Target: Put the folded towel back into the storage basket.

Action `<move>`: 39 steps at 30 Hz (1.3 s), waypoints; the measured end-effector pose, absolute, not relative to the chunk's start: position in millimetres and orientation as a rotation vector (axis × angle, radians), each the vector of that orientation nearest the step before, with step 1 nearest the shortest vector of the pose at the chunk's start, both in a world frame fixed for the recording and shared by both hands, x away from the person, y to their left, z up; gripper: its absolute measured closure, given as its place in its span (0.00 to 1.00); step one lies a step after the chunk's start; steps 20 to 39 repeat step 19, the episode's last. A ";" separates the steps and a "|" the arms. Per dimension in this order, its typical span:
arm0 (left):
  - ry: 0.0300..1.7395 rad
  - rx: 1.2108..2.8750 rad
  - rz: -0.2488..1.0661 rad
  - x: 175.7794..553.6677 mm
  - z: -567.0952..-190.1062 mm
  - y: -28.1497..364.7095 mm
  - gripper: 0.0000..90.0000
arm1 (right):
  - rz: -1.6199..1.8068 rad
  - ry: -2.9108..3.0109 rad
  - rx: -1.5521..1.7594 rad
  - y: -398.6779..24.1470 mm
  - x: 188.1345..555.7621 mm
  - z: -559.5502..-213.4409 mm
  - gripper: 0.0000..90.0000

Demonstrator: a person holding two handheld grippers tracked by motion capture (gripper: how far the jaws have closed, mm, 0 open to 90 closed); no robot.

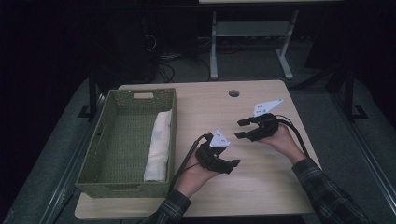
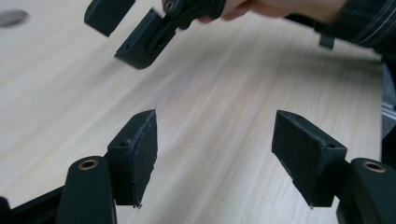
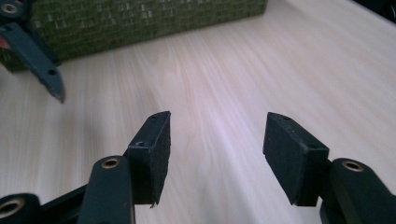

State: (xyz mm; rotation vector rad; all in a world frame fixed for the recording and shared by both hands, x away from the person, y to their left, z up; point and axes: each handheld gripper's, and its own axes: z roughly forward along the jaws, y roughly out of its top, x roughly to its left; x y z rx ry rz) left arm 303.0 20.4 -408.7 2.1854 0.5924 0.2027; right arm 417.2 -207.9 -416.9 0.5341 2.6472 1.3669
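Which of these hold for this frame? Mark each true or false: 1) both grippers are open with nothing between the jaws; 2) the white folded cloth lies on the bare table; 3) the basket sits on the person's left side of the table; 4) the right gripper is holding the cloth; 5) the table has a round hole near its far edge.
1) True: the left gripper and right gripper both have jaws spread with only bare wood between them.
2) False: the white cloth lies inside the green basket, along its right wall.
3) True.
4) False: the right gripper holds nothing and is apart from the basket.
5) True: the hole is in the table.
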 end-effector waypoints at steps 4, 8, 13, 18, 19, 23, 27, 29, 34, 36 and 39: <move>0.576 2.222 0.199 302.2 -422.5 15.7 0.34 | 1.354 2.660 0.561 -215.7 411.4 -430.8 0.45; 0.562 2.271 0.195 302.4 -441.2 14.6 0.32 | 1.317 2.684 0.585 -222.5 403.0 -451.2 0.44; 0.562 2.294 0.178 303.1 -449.9 15.6 0.32 | 1.302 2.691 0.596 -227.4 398.6 -463.2 0.44; 0.573 2.292 0.166 303.8 -453.5 15.9 0.32 | 1.299 2.680 0.612 -231.4 398.1 -464.4 0.42; 0.572 2.296 0.164 303.9 -454.4 16.0 0.32 | 1.299 2.680 0.611 -231.8 398.1 -464.6 0.42; 0.572 2.296 0.164 303.9 -454.4 16.0 0.32 | 1.299 2.680 0.611 -231.8 398.1 -464.6 0.42; 0.572 2.296 0.164 303.9 -454.4 16.0 0.32 | 1.299 2.680 0.611 -231.8 398.1 -464.6 0.42; 0.572 2.296 0.164 303.9 -454.4 16.0 0.32 | 1.299 2.680 0.611 -231.8 398.1 -464.6 0.42; 0.572 2.296 0.164 303.9 -454.4 16.0 0.32 | 1.299 2.680 0.611 -231.8 398.1 -464.6 0.42; 0.572 2.296 0.164 303.9 -454.4 16.0 0.32 | 1.299 2.680 0.611 -231.8 398.1 -464.6 0.42; 0.572 2.296 0.164 303.9 -454.4 16.0 0.32 | 1.299 2.680 0.611 -231.8 398.1 -464.6 0.42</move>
